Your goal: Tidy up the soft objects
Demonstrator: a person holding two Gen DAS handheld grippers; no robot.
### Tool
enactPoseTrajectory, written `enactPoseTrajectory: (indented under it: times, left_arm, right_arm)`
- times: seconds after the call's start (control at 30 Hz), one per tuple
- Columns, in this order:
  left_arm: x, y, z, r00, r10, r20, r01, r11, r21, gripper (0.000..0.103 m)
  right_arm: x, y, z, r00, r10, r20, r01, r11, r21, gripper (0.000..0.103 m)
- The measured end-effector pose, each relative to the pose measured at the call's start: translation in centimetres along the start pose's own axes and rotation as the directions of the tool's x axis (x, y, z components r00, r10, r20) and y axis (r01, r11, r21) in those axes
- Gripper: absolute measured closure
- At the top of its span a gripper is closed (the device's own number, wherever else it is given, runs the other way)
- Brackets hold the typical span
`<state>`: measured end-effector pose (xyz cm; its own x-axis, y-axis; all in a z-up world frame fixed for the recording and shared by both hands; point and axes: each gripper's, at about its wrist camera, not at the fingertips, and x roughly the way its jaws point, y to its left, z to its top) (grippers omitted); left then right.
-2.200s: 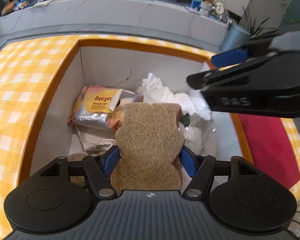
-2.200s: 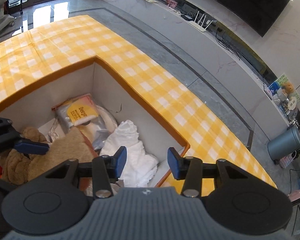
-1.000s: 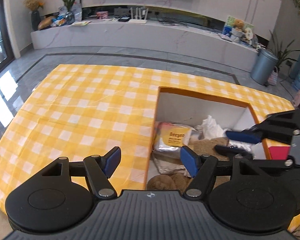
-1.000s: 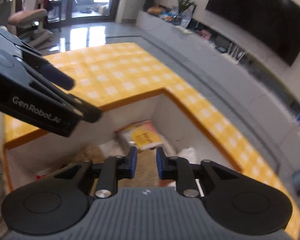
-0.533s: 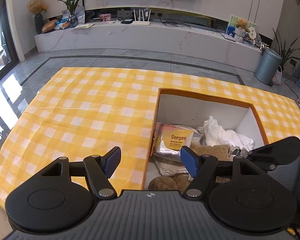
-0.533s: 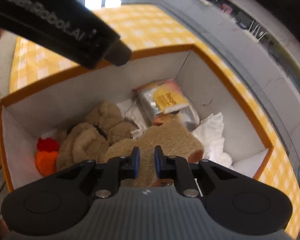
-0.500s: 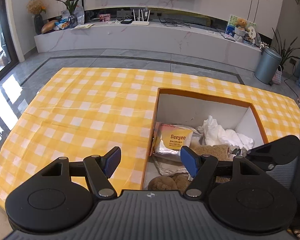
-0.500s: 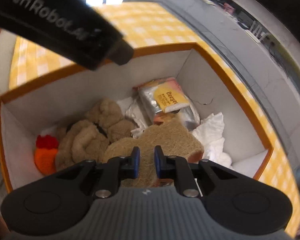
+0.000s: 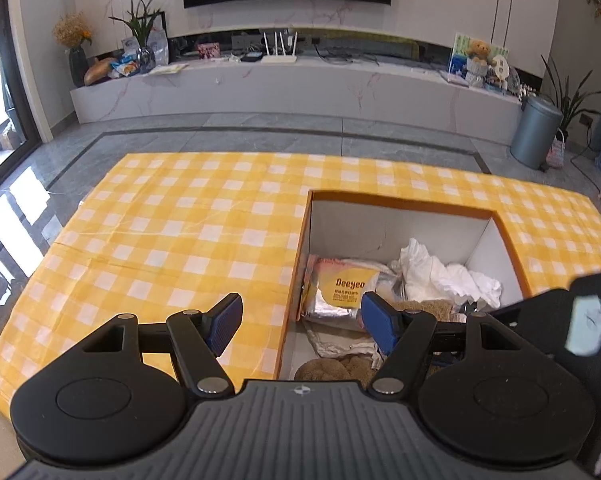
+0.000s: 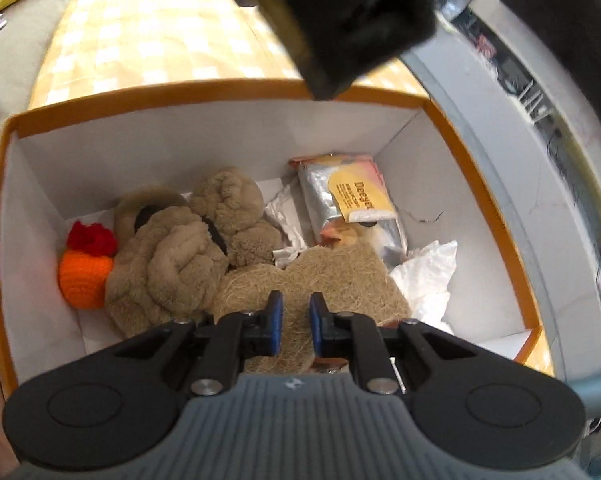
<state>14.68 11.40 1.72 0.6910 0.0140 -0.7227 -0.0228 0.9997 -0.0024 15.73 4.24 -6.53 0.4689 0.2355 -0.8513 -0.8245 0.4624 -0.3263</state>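
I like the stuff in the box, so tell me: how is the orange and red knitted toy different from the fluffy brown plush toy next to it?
The knitted toy is bright orange with a red top; the plush toy is tan all over. The knitted toy looks far smaller, and its surface is tight stitches, while the plush toy is shaggy. The knitted toy sits against the box wall; the plush toy sprawls mid-box. Both are soft and lie touching each other inside the box.

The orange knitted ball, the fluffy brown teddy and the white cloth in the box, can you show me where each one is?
orange knitted ball [image 10: 85, 280], right wrist view, middle of its orange part.
fluffy brown teddy [image 10: 188, 256], right wrist view, on its curled body.
white cloth [image 9: 444, 272], left wrist view, centre of the crumpled folds.
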Motion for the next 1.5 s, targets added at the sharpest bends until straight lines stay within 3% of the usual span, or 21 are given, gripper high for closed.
enactPoseTrajectory:
  times: [0.13, 0.3, 0.5, 0.6, 0.63, 0.7, 0.87, 1.0, 1.07, 1.17, 1.27, 1.33, 1.43, 1.5]
  left_arm:
    - [-0.8, -0.2, 0.3, 0.999, 0.013, 0.032, -0.013, 1.0, -0.011, 0.023]
    - [-1.7, -1.3, 0.3, 0.998, 0.001, 0.061, -0.001, 1.0, -0.001, 0.023]
    - [-3.0, -2.9, 0.2, 0.991, -0.117, 0.069, 0.117, 0.993, 0.0, 0.021]
    - [-4.1, -3.5, 0.2, 0.982, -0.154, 0.106, 0.16, 0.986, -0.046, 0.021]
    - [-4.6, -3.7, 0.2, 0.977, -0.175, 0.123, 0.183, 0.981, -0.059, 0.021]
    - [-5.3, -4.2, 0.1, 0.964, -0.222, 0.143, 0.232, 0.971, -0.059, 0.02]
    - [-5.7, -5.7, -0.5, 0.933, -0.344, 0.103, 0.349, 0.937, -0.035, 0.02]
    - [-5.9, -7.7, -0.8, 0.914, -0.399, 0.074, 0.401, 0.916, -0.02, 0.02]
    - [-6.6, -9.4, -0.8, 0.914, -0.397, 0.085, 0.397, 0.918, 0.02, 0.02]
    - [-7.5, -12.8, -0.7, 0.915, -0.393, 0.091, 0.384, 0.918, 0.101, 0.02]
    - [-7.5, -16.6, -0.4, 0.912, -0.404, 0.071, 0.389, 0.907, 0.161, 0.019]
    - [-7.3, -19.6, -0.2, 0.907, -0.416, 0.064, 0.396, 0.895, 0.207, 0.019]
    - [-7.4, -23.7, -0.2, 0.885, -0.456, 0.091, 0.416, 0.864, 0.284, 0.019]
    - [-7.3, -26.1, -0.2, 0.868, -0.487, 0.099, 0.438, 0.844, 0.309, 0.019]
  right_arm:
    - [-2.8, -0.4, -0.8, 0.987, -0.133, 0.094, 0.124, 0.987, 0.103, 0.089]
    - [-8.8, -2.5, -3.5, 0.956, -0.231, 0.18, 0.18, 0.948, 0.264, 0.088]
    - [-16.1, -4.2, -8.2, 0.924, -0.348, 0.156, 0.293, 0.909, 0.296, 0.076]
    - [-19.2, -6.0, -10.9, 0.905, -0.41, 0.119, 0.347, 0.868, 0.355, 0.061]
    - [-20.4, -6.7, -11.9, 0.892, -0.437, 0.116, 0.363, 0.845, 0.392, 0.058]
    - [-22.9, -7.6, -14.2, 0.841, -0.53, 0.108, 0.419, 0.766, 0.488, 0.056]
    - [-26.6, -7.4, -19.8, 0.693, -0.721, 0.002, 0.557, 0.538, 0.632, 0.05]
    - [-26.8, -7.6, -25.0, 0.648, -0.752, -0.122, 0.588, 0.391, 0.708, 0.044]
    - [-25.9, -8.1, -27.4, 0.645, -0.742, -0.184, 0.591, 0.332, 0.735, 0.044]
    - [-24.4, -8.9, -30.7, 0.658, -0.708, -0.255, 0.575, 0.254, 0.777, 0.044]
    - [-22.0, -9.8, -33.5, 0.717, -0.655, -0.239, 0.509, 0.258, 0.821, 0.042]
    - [-20.6, -10.3, -35.1, 0.746, -0.618, -0.248, 0.471, 0.226, 0.853, 0.042]
    - [-19.3, -10.4, -36.7, 0.79, -0.577, -0.207, 0.379, 0.195, 0.905, 0.038]
    - [-18.7, -10.6, -37.6, 0.802, -0.565, -0.191, 0.349, 0.185, 0.919, 0.036]
